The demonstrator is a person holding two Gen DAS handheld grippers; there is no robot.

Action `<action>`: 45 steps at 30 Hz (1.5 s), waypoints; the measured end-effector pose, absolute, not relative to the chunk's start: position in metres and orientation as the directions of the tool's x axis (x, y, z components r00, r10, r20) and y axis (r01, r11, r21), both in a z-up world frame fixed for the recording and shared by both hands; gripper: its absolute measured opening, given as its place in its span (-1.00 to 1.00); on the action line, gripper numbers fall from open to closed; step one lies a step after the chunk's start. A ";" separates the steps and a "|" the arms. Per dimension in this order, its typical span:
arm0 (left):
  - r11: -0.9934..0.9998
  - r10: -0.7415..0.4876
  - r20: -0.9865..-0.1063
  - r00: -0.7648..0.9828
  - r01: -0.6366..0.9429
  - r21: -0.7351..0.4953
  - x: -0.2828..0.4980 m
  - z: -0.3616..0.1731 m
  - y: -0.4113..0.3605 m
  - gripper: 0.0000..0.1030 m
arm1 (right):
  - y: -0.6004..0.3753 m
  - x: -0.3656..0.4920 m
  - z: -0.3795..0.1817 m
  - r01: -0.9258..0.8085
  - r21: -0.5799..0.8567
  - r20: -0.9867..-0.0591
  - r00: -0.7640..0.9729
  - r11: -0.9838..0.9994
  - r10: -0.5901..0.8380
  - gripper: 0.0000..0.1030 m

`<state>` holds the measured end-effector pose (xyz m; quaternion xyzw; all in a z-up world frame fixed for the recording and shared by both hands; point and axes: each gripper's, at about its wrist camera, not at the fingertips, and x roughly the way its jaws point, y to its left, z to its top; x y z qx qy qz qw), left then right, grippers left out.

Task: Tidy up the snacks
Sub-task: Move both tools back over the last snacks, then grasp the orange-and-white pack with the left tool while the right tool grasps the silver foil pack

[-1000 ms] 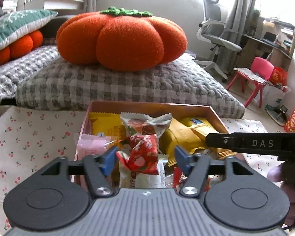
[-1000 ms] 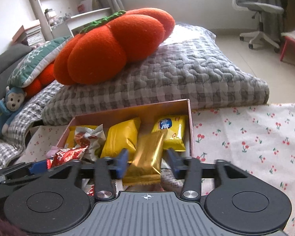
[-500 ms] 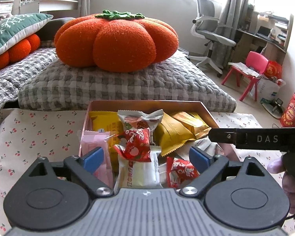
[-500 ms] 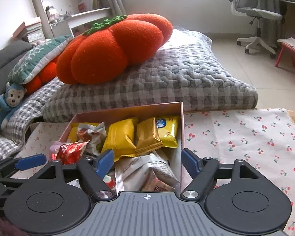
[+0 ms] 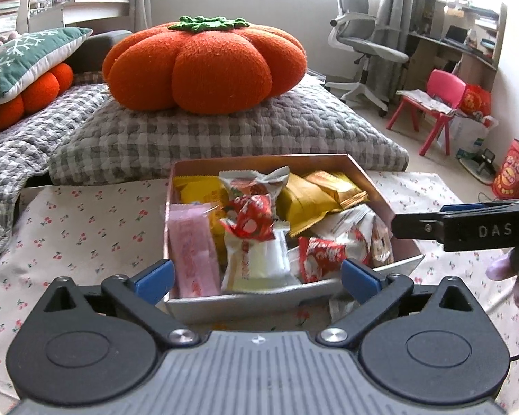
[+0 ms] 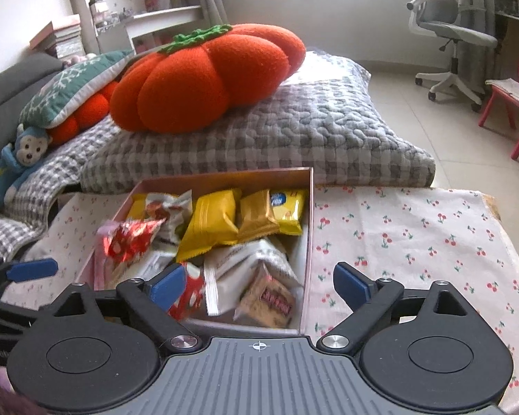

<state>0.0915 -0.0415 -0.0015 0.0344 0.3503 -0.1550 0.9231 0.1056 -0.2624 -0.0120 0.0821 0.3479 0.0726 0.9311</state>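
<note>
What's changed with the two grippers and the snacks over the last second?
Both grippers opened and drew back from the box: the left gripper let go of the red packet, the right gripper released the gold packet. Both packets stayed in the box, which hasn't moved.

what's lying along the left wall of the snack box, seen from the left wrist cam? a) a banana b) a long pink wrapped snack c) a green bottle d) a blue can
b: in the left wrist view a long pink wrapped snack lies against the left wall of the snack box, beside the red and white packets.
</note>
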 end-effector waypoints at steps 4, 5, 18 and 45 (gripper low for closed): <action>0.951 -0.247 -0.662 0.708 0.309 -0.024 0.085 -0.002 -0.032 0.99 | -0.261 0.094 -0.013 -0.085 0.189 -0.643 0.743 0.978 0.189 0.82; 0.951 -0.243 -0.665 0.706 0.307 -0.022 0.084 -0.003 -0.030 0.99 | -0.261 0.091 -0.012 -0.086 0.184 -0.643 0.743 0.979 0.186 0.82; 0.957 -0.197 -0.700 0.686 0.290 0.015 0.069 -0.018 -0.004 0.99 | -0.259 0.063 -0.023 -0.111 0.118 -0.661 0.733 0.987 0.161 0.88; 0.935 -0.216 -0.771 0.599 0.355 0.013 0.075 -0.067 -0.038 0.89 | -0.243 0.063 -0.057 -0.143 0.072 -0.721 0.676 0.987 0.150 0.89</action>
